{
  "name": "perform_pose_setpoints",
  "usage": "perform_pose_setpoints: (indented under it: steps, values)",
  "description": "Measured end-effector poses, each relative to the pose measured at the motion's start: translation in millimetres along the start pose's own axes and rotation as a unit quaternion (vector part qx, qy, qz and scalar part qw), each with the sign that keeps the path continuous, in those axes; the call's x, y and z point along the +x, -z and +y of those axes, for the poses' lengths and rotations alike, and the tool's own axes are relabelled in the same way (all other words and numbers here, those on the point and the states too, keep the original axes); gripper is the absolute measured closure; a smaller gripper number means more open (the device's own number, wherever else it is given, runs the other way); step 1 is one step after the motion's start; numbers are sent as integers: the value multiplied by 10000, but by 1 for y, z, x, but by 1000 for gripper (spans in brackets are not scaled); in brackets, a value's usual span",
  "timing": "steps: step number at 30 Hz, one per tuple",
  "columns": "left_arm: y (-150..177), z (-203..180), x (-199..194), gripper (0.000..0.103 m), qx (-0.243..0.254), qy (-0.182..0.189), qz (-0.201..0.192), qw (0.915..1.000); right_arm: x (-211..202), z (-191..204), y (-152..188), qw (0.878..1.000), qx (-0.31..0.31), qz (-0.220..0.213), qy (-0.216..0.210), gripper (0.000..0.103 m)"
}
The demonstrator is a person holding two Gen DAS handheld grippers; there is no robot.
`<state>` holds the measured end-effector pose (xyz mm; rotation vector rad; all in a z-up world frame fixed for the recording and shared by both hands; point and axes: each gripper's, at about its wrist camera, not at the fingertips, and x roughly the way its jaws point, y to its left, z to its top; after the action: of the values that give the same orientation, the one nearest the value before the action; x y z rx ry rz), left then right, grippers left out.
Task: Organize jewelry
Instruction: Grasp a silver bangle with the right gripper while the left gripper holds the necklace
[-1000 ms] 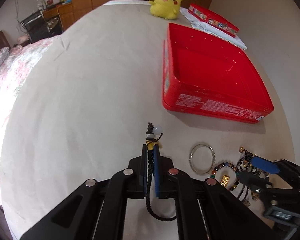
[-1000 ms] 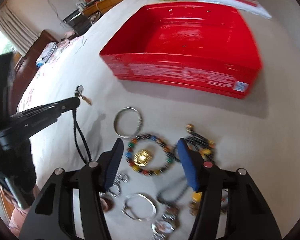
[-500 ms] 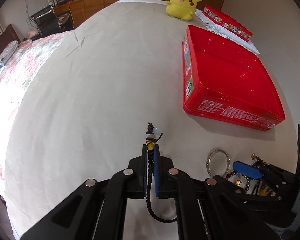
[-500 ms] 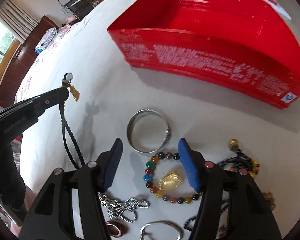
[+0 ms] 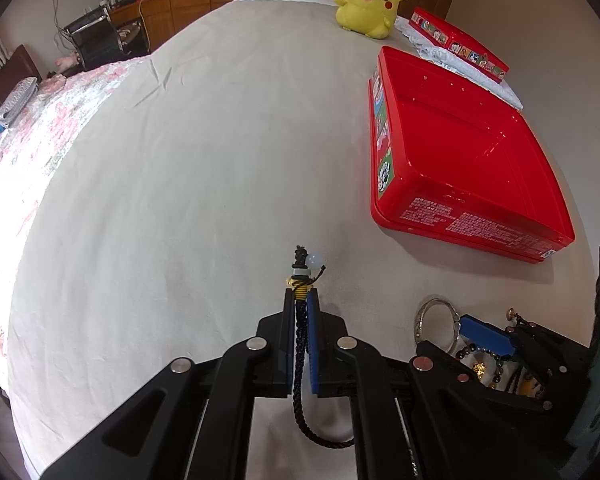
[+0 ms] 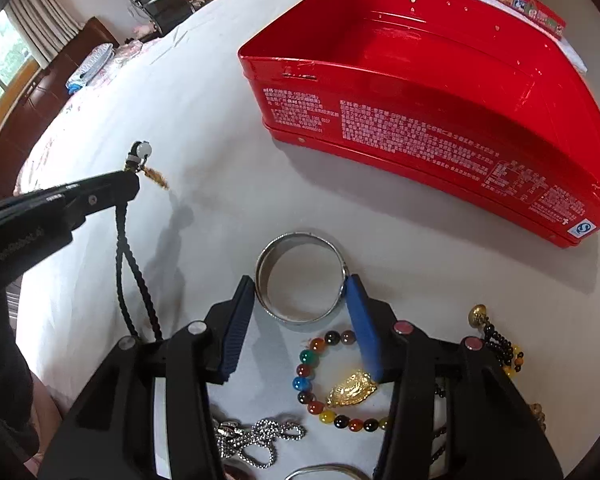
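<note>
My left gripper [image 5: 299,300] is shut on a black braided cord necklace [image 5: 300,344] with a pale bead at its tip, held above the white bed sheet; it also shows in the right wrist view [image 6: 130,248]. My right gripper [image 6: 300,288] is open, its blue pads on either side of a silver bangle [image 6: 300,276] that lies on the sheet. A multicoloured bead bracelet [image 6: 312,384] with a gold charm lies just behind the pads. The open red tin box [image 6: 440,92] stands beyond, also in the left wrist view [image 5: 460,168].
A silver chain [image 6: 256,440], a dark beaded strand with a gold knob [image 6: 496,344] and another bangle [image 6: 324,472] lie near my right gripper. A yellow plush toy [image 5: 366,0] and the red lid [image 5: 456,42] sit at the far end. A flowered quilt [image 5: 28,140] lies left.
My right gripper has moved forward and down until its open pads flank the silver bangle. My left gripper has kept hold of the cord and shifted left, away from the box.
</note>
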<state>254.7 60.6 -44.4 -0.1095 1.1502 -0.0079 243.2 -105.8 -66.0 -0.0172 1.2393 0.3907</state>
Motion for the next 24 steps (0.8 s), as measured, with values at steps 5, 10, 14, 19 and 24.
perform_pose_setpoints:
  steps: [5,10,14,19,24]
  values:
    - [1,-1,-3,98,22,28,-48,10000,-15,-13,2,9998,152,-130,-40,57]
    - [2,-4,-10,98,70,73,-129,9999,-31,-26,8,9994,248,-250,-67,57]
    - [3,-9,-17,98,127,104,-206,9997,-55,-41,10,9980,376,-507,-27,57]
    - [0,-16,-34,98,170,188,-385,9989,-89,-56,8,9950,457,-891,41,57]
    - [-19,-33,-56,98,277,290,-658,9970,-116,-76,-11,9904,615,-1214,240,57]
